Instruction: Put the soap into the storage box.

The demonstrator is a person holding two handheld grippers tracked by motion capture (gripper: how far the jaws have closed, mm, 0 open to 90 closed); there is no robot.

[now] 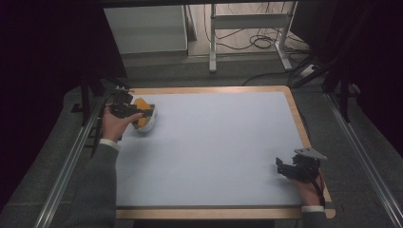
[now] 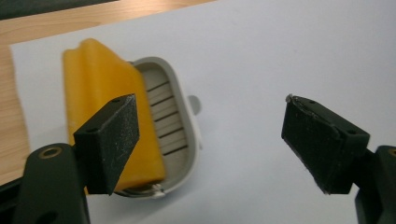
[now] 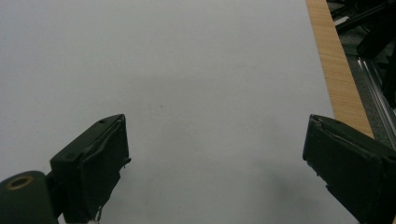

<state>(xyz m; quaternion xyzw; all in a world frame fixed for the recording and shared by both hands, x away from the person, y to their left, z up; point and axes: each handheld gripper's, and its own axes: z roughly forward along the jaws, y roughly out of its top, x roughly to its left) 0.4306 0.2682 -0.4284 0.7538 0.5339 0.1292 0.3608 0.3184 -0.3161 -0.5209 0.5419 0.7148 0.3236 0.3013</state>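
Observation:
A small white oval dish with a ribbed inside [image 2: 170, 119] lies at the table's far left corner [image 1: 148, 122]. An orange block, like a sponge [image 2: 105, 98], rests in it and overhangs its rim [image 1: 140, 103]. My left gripper [image 2: 210, 140] hovers just above and beside the dish [image 1: 134, 112], jaws wide open, nothing between them; its left jaw overlaps the orange block in the left gripper view. My right gripper [image 1: 286, 167] sits near the table's front right corner, open over bare white surface [image 3: 215, 154].
The white mat [image 1: 214, 142] lies on a wood-edged table [image 1: 294, 111]. Metal rails [image 1: 71, 161] run along both sides. Beyond the far edge stand a white cabinet [image 1: 145, 28], a white frame leg [image 1: 212, 38] and cables on the floor [image 1: 261, 40].

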